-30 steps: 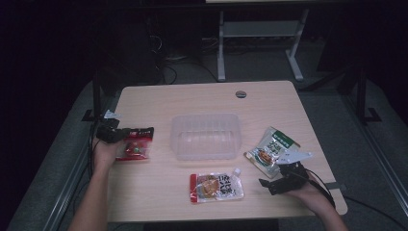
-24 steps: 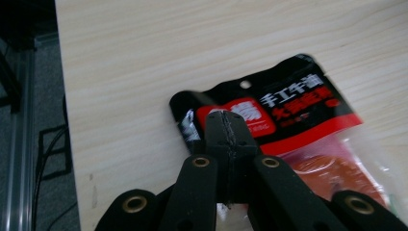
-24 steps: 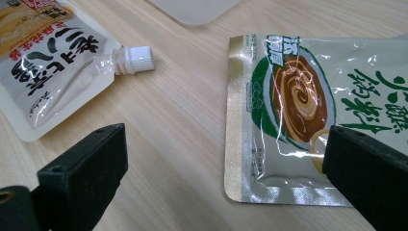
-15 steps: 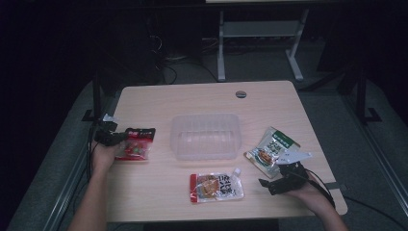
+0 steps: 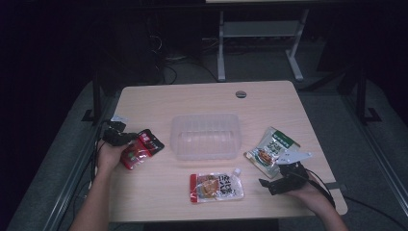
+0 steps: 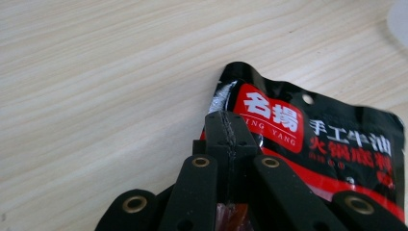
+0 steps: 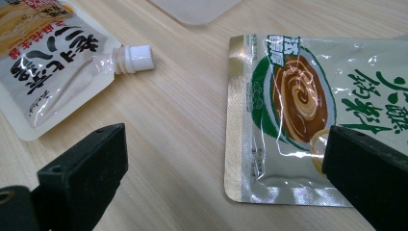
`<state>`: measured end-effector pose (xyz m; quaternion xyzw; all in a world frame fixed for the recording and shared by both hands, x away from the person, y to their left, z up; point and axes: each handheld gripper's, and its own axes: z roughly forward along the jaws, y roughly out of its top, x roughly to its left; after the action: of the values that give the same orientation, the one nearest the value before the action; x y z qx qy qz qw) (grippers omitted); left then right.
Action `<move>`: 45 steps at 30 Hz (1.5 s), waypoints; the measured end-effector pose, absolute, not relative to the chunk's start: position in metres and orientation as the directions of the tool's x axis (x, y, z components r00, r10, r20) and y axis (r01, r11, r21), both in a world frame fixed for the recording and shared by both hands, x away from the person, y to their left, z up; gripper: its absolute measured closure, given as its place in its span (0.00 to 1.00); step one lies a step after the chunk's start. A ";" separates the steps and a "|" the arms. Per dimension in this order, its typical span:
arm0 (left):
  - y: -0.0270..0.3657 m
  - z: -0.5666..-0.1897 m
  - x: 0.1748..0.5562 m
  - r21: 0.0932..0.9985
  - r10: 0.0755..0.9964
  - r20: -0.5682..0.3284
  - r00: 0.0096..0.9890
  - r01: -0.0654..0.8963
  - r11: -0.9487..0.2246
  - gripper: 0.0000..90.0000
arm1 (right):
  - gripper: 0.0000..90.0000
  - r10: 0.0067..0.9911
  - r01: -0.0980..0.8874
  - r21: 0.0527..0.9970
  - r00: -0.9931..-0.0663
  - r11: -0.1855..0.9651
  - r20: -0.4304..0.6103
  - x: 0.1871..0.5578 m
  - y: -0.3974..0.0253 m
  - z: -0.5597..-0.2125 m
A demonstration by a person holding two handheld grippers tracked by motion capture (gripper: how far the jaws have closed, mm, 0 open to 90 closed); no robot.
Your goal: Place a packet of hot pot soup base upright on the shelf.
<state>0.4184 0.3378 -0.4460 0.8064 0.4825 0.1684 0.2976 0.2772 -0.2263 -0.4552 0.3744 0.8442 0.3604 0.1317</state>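
Red and black, the shiny packet (image 5: 141,149) sits near the left edge of the tabletop (image 5: 202,98), and our left gripper (image 5: 117,136) pinches its corner. In the left gripper view we see the two black jaws pressed tight together on the packet's (image 6: 308,144) edge, with white letters on a red patch just past them. The packet looks a little lifted at that end, but we cannot tell for sure.

Our right gripper (image 5: 278,183) rests near the front right corner of the tabletop, with its jaws spread wide and nothing between them. In the right gripper view the green and silver packet (image 7: 308,110) lies flat just beside one jaw, and that jaw covers a bit of the packet's corner. We cannot tell if they touch. On the other side lies the white pouch (image 7: 53,67) with a small screw cap (image 7: 136,58), well apart from the jaw there.

From the high view, the clear plastic box (image 5: 205,136) stands in the middle of the tabletop. The white pouch (image 5: 216,186) lies near the front edge, between our two hands. The green and silver packet (image 5: 271,149) lies to the right of the box
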 end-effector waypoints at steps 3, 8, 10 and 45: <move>0.334 -0.446 0.418 0.642 0.864 -0.028 0.502 0.672 -0.369 1.00 | 0.02 0.726 0.538 0.706 -0.685 0.461 0.048 0.277 -0.226 -0.455; 0.331 -0.443 0.415 0.642 0.856 -0.018 0.517 0.662 -0.386 1.00 | 0.02 0.726 0.537 0.706 -0.686 0.462 0.047 0.277 -0.226 -0.456; 0.335 -0.439 0.413 0.646 0.860 -0.007 0.510 0.659 -0.386 1.00 | 0.02 0.726 0.537 0.705 -0.687 0.463 0.046 0.277 -0.226 -0.456; 0.337 -0.442 0.355 0.579 0.818 -0.070 0.571 0.691 -0.433 1.00 | 0.02 0.729 0.533 0.712 -0.683 0.457 0.044 0.276 -0.228 -0.455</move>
<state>0.3553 0.3373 -0.4418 0.8391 0.4496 0.1112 0.2853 0.2762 -0.2277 -0.4546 0.3743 0.8428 0.3625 0.1349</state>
